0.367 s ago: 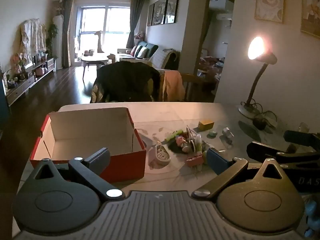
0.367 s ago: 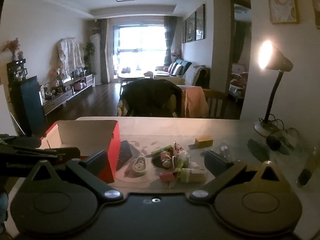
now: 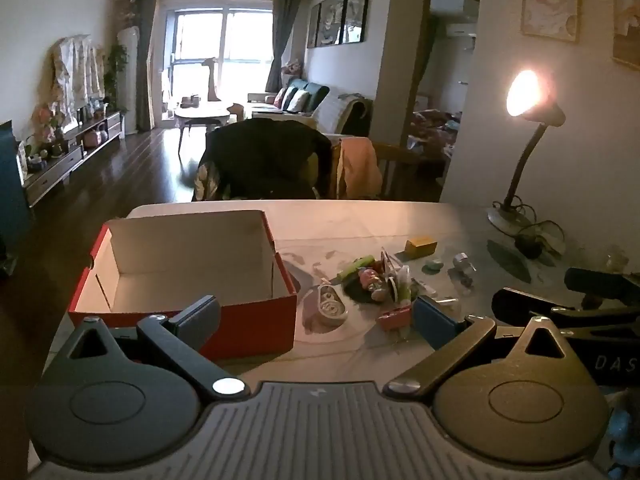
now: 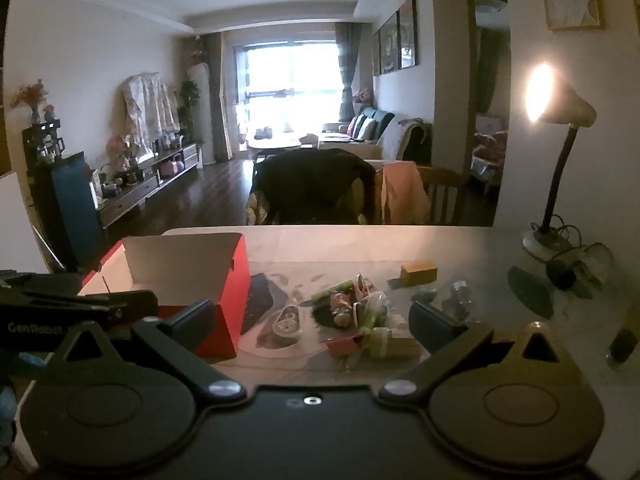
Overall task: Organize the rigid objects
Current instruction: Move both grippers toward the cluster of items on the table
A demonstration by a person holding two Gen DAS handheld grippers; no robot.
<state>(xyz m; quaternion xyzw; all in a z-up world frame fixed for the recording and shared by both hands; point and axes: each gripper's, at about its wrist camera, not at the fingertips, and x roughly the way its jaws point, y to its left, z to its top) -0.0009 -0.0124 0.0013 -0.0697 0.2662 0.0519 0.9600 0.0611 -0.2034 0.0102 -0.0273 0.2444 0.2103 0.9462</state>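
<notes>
Almost nothing has changed since a moment ago: the red box (image 3: 184, 276) stands empty at the left of the table (image 3: 360, 220), the small objects (image 3: 380, 284) lie in a heap right of it, so sorting is not started. I hold my left gripper (image 3: 316, 320) and right gripper (image 4: 312, 320) low at the near edge, both wide and empty.

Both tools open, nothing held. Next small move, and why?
Probably ease the right tool forward and down onto the small items pile. It sits directly ahead between the open fingers, while the red box stands empty to the left. Both tools hold nothing, and the left tool faces the box's corner.
</notes>
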